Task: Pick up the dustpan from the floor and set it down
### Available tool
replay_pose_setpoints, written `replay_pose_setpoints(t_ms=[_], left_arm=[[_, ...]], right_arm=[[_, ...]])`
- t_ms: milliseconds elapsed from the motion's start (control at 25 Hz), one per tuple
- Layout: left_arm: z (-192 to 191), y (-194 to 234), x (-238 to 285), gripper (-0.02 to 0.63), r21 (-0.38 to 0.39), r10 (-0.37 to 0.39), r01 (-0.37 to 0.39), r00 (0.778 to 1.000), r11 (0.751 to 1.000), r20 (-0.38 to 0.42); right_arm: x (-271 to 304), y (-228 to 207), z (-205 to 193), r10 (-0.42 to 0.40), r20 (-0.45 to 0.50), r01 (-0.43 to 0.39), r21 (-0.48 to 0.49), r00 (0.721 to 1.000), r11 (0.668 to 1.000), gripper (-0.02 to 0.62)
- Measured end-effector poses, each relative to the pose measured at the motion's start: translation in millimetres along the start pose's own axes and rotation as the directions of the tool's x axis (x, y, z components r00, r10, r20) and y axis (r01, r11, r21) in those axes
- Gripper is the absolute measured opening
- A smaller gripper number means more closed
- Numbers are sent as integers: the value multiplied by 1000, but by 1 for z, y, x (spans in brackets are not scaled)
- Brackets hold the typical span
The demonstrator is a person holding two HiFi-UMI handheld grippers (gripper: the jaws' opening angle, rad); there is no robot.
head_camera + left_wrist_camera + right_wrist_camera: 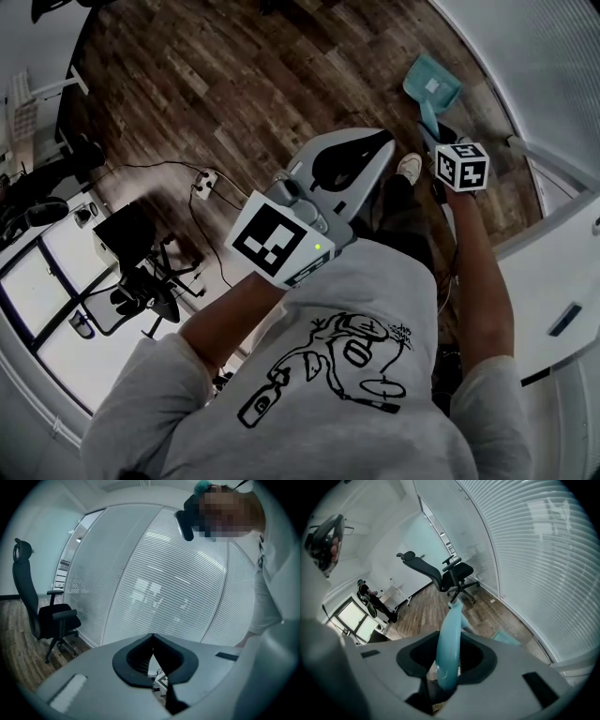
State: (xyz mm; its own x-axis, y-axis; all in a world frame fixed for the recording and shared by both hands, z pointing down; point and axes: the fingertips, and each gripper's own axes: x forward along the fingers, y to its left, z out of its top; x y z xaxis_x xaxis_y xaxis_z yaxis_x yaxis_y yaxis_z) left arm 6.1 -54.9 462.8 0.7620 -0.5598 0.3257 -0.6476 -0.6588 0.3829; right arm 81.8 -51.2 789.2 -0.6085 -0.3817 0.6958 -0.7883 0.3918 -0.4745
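Teal handle (449,634) pinched in the right gripper (446,670), the dustpan (433,89) reaching out low over the wood floor (234,84) by the glass wall (525,56), may twist or slip loose from so long a lever; left gripper (153,644) pressed together, empty.

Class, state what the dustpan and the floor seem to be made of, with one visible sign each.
Dustpan: probably moulded plastic, uniform teal with soft gloss along its handle.
Floor: wood-look planks, showing grain and seams; solid wood or laminate, unclear.

An office; swivel chair (54,620); glass partition (178,583) with blinds
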Motion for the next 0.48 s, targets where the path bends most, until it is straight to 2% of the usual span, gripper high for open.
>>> replay_pose_setpoints(t_ms=[280, 480], left_arm=[[-1, -4, -7, 2, 2, 1, -1, 1000, 1000, 1], [-2, -5, -9, 2, 4, -3, 3, 1000, 1000, 3]], right_arm=[[1, 10, -28, 0, -41, 0, 5, 999, 1000, 98], [1, 13, -36, 1, -36, 0, 28, 999, 1000, 97]])
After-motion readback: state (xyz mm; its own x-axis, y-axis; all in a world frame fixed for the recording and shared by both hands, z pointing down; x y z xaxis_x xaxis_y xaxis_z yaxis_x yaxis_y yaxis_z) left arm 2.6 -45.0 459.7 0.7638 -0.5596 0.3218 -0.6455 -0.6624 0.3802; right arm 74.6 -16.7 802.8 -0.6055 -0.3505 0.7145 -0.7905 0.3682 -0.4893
